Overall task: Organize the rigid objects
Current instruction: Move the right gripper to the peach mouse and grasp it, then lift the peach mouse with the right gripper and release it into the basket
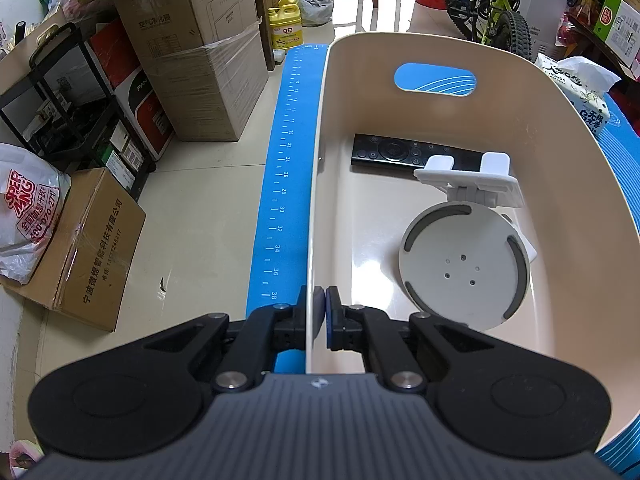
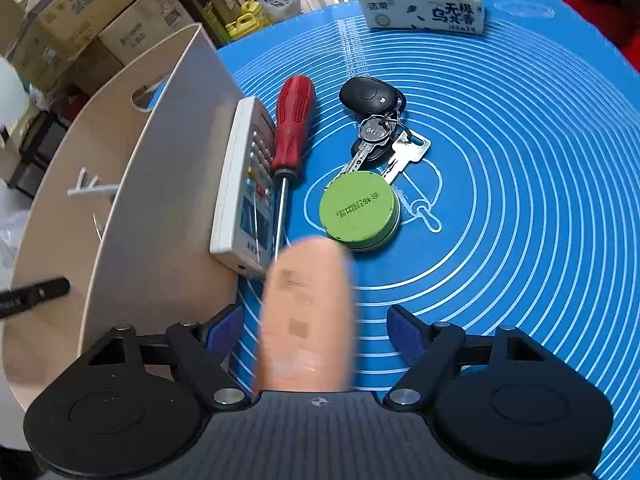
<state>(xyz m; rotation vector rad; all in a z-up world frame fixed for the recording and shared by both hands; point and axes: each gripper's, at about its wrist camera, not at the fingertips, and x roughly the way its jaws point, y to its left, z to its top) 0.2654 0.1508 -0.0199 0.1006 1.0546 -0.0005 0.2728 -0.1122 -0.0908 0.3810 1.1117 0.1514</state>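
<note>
The jaws of the left gripper [image 1: 320, 312] pinch the near wall of the cream bin [image 1: 316, 184]. Inside it, ahead to the right, lie a black remote [image 1: 400, 151] and a white stand [image 1: 466, 256].

The right gripper [image 2: 316, 328] has its jaws wide apart with a blurry peach tube [image 2: 308, 320] between them, untouched. Ahead lie a green tin [image 2: 359, 210], keys [image 2: 384, 140], a red screwdriver [image 2: 290, 120] and a white remote [image 2: 246, 184].

We are counting one beige bin [image 1: 568, 128] holding one black remote [image 1: 400, 151] and one white stand [image 1: 466, 256]; outside are lying one white remote [image 2: 246, 184], one red screwdriver [image 2: 291, 118], one key bunch [image 2: 378, 128], one green tin [image 2: 359, 210] and one tissue pack [image 2: 424, 6].
</note>
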